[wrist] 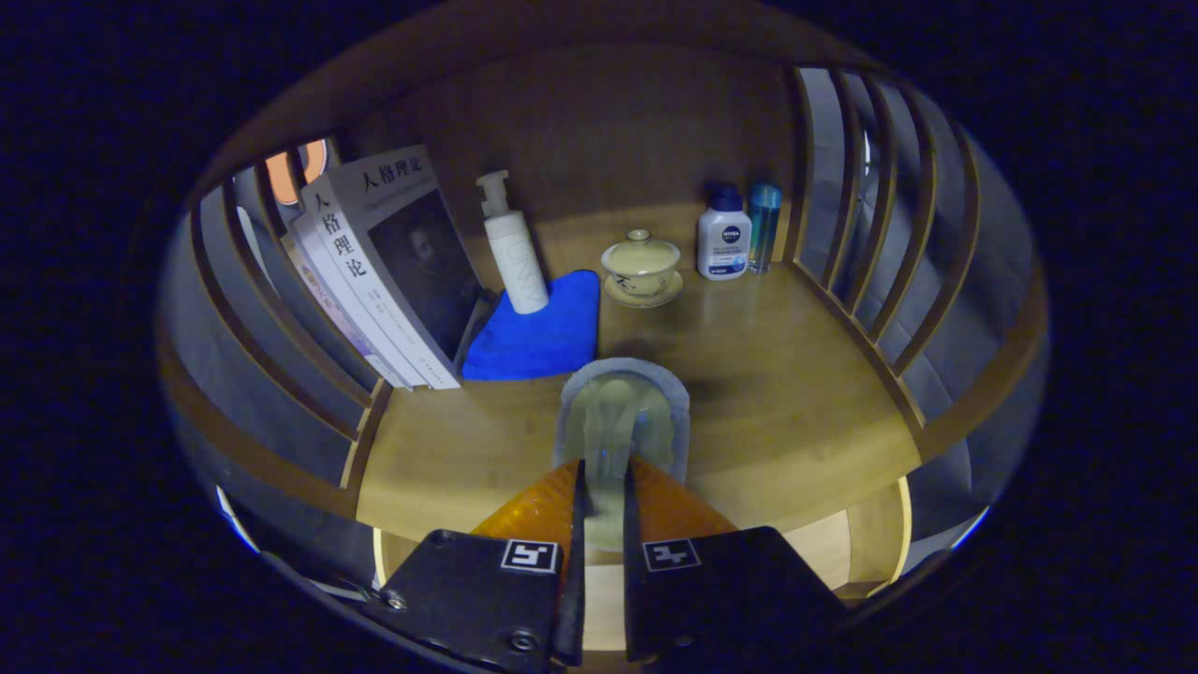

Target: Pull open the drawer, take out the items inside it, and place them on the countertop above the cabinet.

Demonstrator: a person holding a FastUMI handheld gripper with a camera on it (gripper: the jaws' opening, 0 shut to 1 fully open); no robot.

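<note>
We count one gripper (604, 487), its two fingers closed on one clear packet (620, 421) pinched between them. On the countertop (786, 374) we see three books (374, 271) leaning at the far left, maybe more behind, hard to tell. One blue cloth (538, 337), and one pump bottle (513, 245) standing on it. One lidded cup (641, 262) on one saucer (646, 294). At the far right, two bottles: one white (723, 243), one blue (764, 225).

A dim wooden shelf niche: brown back panel (599, 131), curved slatted side rails (870, 243), glossy countertop (786, 393) catching soft light.
</note>
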